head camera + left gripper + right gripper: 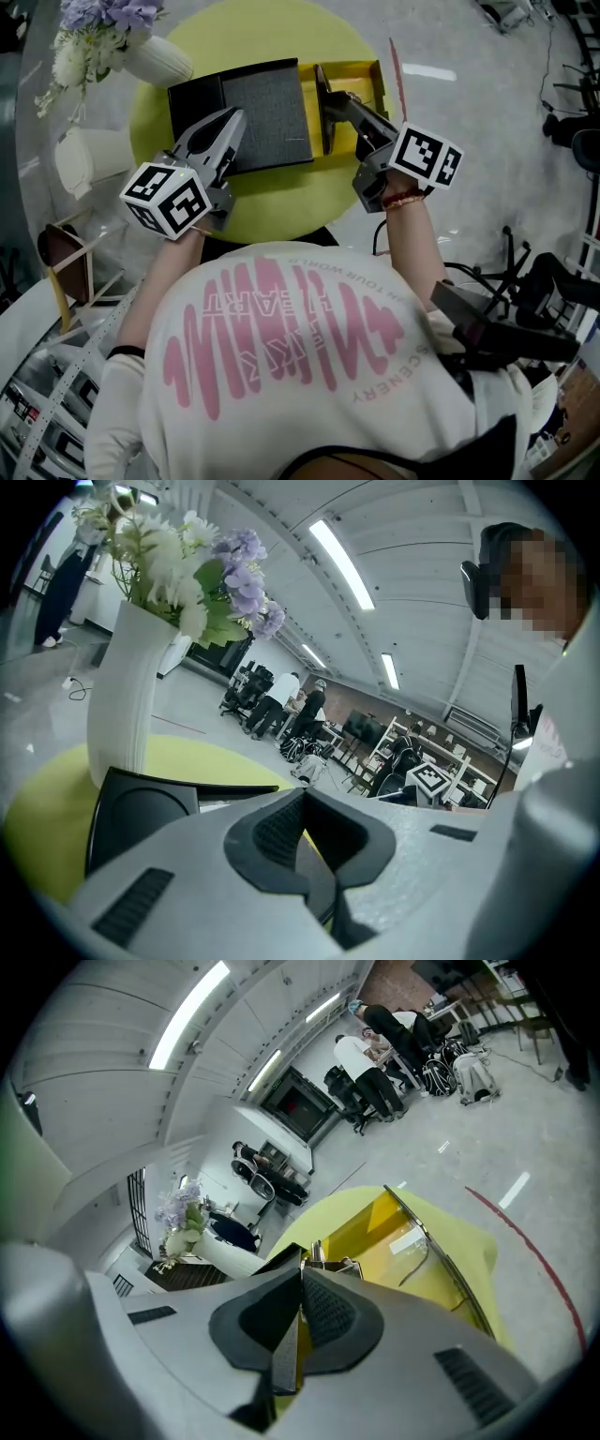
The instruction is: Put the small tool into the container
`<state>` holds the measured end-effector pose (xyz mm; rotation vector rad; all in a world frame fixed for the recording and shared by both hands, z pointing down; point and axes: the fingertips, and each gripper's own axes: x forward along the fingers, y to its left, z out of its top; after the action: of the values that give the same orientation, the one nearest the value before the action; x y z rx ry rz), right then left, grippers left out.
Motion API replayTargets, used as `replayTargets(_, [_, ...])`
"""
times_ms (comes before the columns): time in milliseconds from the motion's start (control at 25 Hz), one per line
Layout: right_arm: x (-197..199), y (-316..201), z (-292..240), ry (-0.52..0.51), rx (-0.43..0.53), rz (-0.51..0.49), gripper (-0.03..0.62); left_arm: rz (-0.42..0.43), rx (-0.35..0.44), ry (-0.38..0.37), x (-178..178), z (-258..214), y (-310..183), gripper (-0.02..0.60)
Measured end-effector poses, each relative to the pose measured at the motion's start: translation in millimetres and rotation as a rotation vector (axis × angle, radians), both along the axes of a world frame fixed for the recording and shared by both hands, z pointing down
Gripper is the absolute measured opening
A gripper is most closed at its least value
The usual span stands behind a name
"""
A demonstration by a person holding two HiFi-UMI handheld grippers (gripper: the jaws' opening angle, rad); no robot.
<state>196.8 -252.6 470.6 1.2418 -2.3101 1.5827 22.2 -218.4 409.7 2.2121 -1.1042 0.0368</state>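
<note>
Right gripper (pixel 330 103) is clenched on a thin dark flat piece, standing on edge. We take it for the tool (pixel 284 1354), though its full shape can't be made out. It sits at the container's (pixel 361 75) 9 o'clock wall, between that wall and the case (pixel 192 98). Whether it touches either we can't tell.

Left gripper (pixel 234 117) has its jaws together with nothing in them. It lies over the case's 8 o'clock corner, probably steadying it.

Step in hand, as we judge it, is carrying the tool over the wall and setting it down inside.
- Lift enough to clear the rim, then shift toward 3 o'clock so the tool is over the bare yellow floor.
- Tilt it flat before letting go; released on edge it will likely tip and clatter, or fall outside.
- Keep the grip firm, since a thin plate can pivot between the pads.
- Keep the left gripper on the case so it doesn't slide.

Containers:
- The container sits at 2 o'clock on the table (pixel 281 202). It is yellow and open, and looks empty apart from a pale patch and a thin dark line inside.
- The case is at the table's centre and shows only grey foam.
- The vase (pixel 159 58) at 10 o'clock holds flowers.
</note>
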Motion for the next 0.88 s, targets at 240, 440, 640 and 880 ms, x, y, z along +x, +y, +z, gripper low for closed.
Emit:
replayTargets(240, [-1.0,-0.6,2.0,0.014,-0.004,0.004,0.011,-0.005,0.003,0.002,-4.8,-0.6,2.2,0.008])
replayTargets(440, [-1.7,-0.5,6.7,0.017,-0.015,0.007,0.011,-0.006,0.004,0.001,-6.4,-1.1,3.5,0.008])
replayTargets(640, [-3.1,0.4,9.6,0.029,-0.021,0.010,0.011,-0.012,0.004,0.000,-11.4,-0.9,6.8,0.008])
replayTargets(880, [-1.8,0.1,16.4,0.039,-0.035,0.021,0.011,-0.010,-0.003,0.004,-10.9,4.0,6.6,0.008])
